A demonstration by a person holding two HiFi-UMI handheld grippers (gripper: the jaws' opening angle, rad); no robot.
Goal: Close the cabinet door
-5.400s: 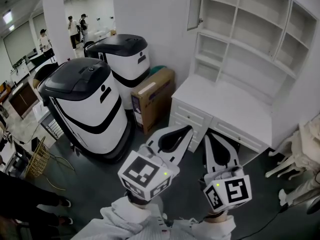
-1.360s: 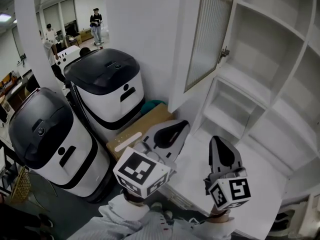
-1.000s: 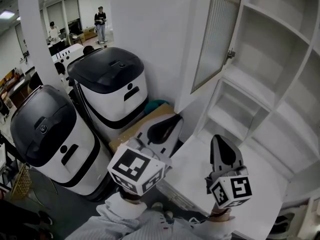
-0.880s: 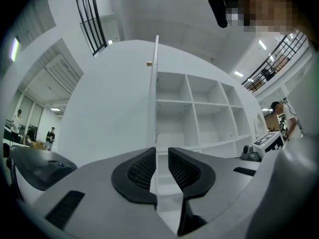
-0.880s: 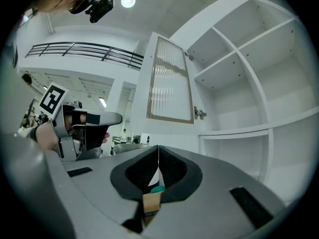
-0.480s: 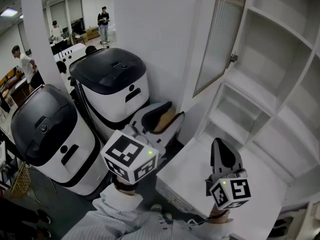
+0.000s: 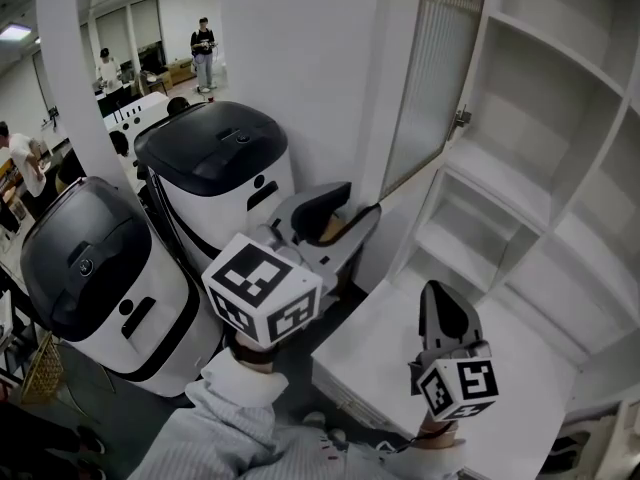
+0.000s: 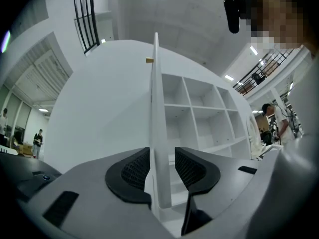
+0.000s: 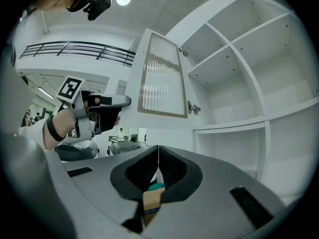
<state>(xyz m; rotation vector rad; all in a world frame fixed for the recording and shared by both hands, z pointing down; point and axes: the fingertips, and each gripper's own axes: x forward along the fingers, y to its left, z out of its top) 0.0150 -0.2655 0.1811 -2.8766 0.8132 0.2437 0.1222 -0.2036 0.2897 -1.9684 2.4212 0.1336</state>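
- The cabinet door (image 7: 432, 68) stands open at upper centre of the head view. Its long axis is vertical, and its ribbed glass panel faces left of frame.
- Its hinged side meets the cabinet (image 7: 545, 88); the free edge points down-left.
- In the left gripper view the door (image 8: 158, 133) appears edge-on.
- The left gripper (image 7: 362, 200) straddles that free edge. Its jaws have just been opening and are not clamped.
- The right gripper (image 7: 432, 288), lower right, has its jaws together and is empty.
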